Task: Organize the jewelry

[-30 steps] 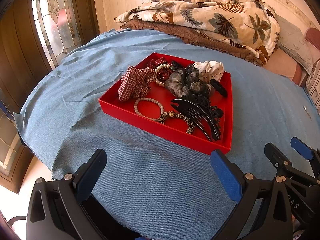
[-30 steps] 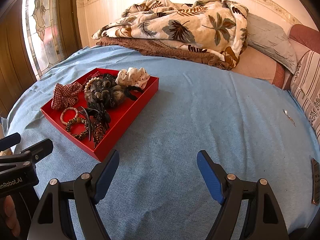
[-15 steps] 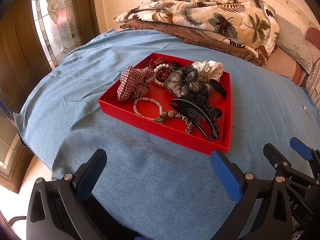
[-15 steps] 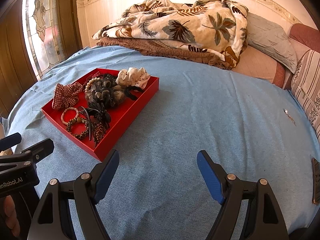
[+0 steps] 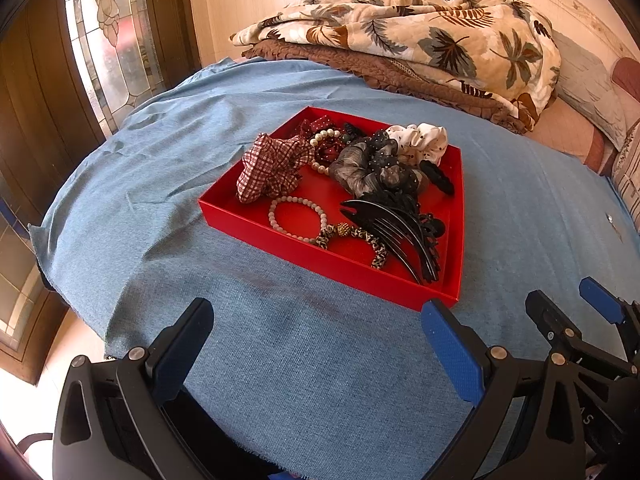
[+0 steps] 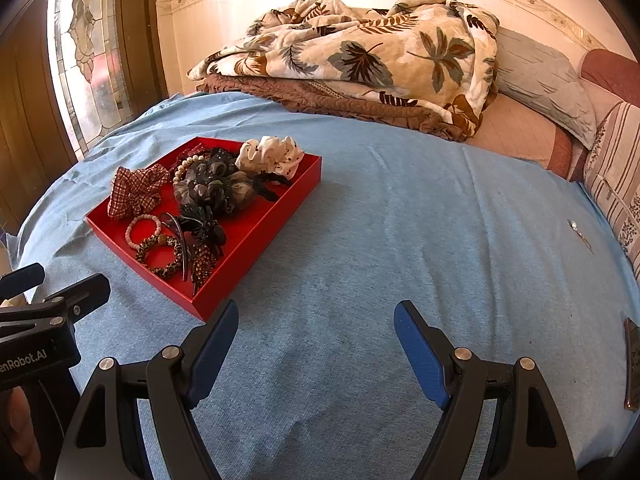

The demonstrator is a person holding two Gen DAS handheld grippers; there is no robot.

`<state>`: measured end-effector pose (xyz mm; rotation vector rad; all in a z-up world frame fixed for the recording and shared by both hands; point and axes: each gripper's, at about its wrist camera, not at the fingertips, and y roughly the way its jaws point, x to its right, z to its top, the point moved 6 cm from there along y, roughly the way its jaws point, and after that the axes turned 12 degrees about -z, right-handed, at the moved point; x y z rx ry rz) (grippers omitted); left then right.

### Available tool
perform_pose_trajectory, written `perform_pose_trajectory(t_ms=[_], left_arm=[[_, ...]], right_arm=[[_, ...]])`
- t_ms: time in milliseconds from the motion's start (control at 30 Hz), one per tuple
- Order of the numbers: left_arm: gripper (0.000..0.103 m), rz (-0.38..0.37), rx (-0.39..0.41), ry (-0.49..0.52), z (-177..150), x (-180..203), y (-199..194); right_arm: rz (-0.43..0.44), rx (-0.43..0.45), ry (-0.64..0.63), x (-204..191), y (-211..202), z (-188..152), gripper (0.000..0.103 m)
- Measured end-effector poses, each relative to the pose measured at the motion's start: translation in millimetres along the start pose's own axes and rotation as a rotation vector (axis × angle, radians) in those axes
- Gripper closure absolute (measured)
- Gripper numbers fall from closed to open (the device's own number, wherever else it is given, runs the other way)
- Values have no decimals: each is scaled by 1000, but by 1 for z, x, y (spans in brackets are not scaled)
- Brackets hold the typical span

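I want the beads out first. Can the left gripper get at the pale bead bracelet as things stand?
Probably yes. The left gripper is open and empty, and the pale bead bracelet lies uncovered near the red tray's front wall.

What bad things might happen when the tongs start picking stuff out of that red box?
1. In the red tray, the black hair comb lies across the leopard bracelet and against the scrunchies; lifting one may drag others.
2. The pale bead bracelet lies flat and thin, so it may slip from the open left tongs.
3. The tray sits on a soft blue sheet; pressing down may tilt it.
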<state>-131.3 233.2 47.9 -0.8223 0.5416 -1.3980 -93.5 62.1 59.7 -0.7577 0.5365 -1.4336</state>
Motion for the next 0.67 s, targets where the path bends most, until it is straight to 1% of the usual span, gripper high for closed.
perform_pose_trajectory(t_ms=[333, 667], left_arm=[[0, 6, 7, 3, 5, 1, -7], [0, 37, 50, 7, 15, -1, -21]], right_arm=[[11, 4, -1, -1, -2, 0, 19], [21, 9, -3, 0, -4, 0, 19]])
